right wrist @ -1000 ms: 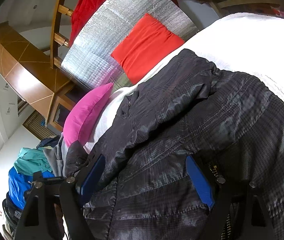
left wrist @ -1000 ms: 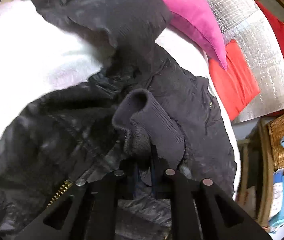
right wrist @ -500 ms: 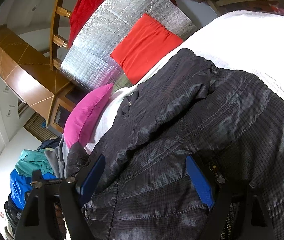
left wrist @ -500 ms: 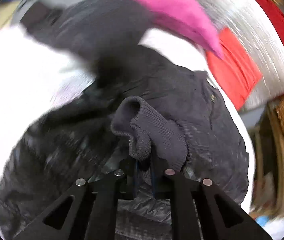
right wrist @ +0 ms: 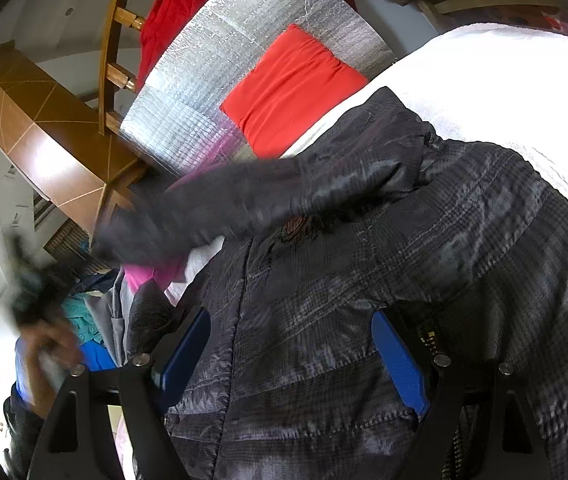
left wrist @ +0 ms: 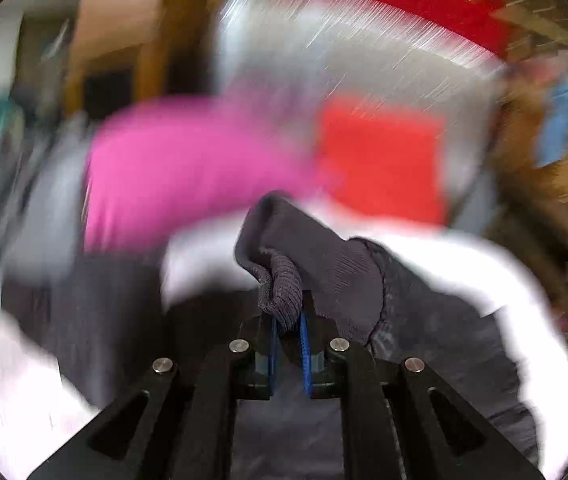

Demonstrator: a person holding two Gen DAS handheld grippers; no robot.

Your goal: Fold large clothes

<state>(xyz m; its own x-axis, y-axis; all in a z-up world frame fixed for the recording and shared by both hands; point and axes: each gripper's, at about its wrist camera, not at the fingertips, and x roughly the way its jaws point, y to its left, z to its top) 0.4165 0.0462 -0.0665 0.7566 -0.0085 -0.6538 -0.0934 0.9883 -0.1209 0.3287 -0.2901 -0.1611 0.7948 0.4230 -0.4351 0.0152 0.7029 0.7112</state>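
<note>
Left gripper (left wrist: 287, 334) clamped tight on ribbed knit cuff (left wrist: 284, 280) of dark quilted jacket (right wrist: 363, 280); sleeve (right wrist: 244, 200) lifted, stretched across toward pink pillow (left wrist: 188, 168). Jacket body spread on white bedspread (right wrist: 503, 92). Right gripper (right wrist: 291, 354) jaws wide apart over jacket front, gripping nothing.

One jacket (right wrist: 323, 280), two cushions (right wrist: 291, 88).

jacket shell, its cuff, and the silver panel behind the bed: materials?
Dark quilted jacket shell: likely synthetic nylon or polyester, with a faint sheen, fine check weave and stitched quilt lines. Dark ribbed cuff: matte rib knit, showing vertical ribs. Silver panel: looks like foil-faced insulation, shiny with a grid-embossed surface.
</note>
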